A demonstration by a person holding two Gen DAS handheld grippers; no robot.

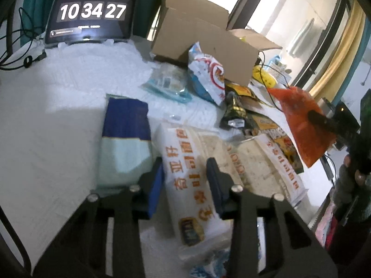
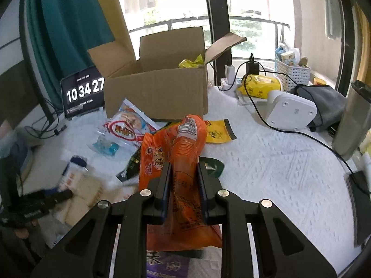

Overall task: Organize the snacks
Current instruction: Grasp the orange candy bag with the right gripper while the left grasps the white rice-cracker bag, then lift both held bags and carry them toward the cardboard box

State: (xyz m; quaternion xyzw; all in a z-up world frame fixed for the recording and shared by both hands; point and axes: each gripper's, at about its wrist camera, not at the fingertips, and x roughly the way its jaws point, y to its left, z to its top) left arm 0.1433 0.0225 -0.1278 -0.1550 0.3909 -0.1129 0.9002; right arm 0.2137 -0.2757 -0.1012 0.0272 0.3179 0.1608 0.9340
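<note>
My right gripper (image 2: 184, 173) is shut on an orange snack bag (image 2: 183, 153) and holds it above the table in front of the open cardboard box (image 2: 157, 90); the bag also shows in the left wrist view (image 1: 303, 125). My left gripper (image 1: 185, 169) is open, its fingers on either side of a white bread pack with orange writing (image 1: 187, 185) lying on the table. Whether the pads touch the pack I cannot tell. A second bread pack (image 1: 262, 162) lies to its right. A blue and pale green pack (image 1: 125, 139) lies to its left.
A red and white snack bag (image 2: 125, 127), a clear blue pack (image 1: 167, 83), dark packets (image 1: 234, 113) and a yellow packet (image 2: 218, 132) lie on the white cloth. A clock tablet (image 1: 90, 16) stands at the back. Cables, a white device (image 2: 289, 111) and a basket (image 2: 292, 74) sit at right.
</note>
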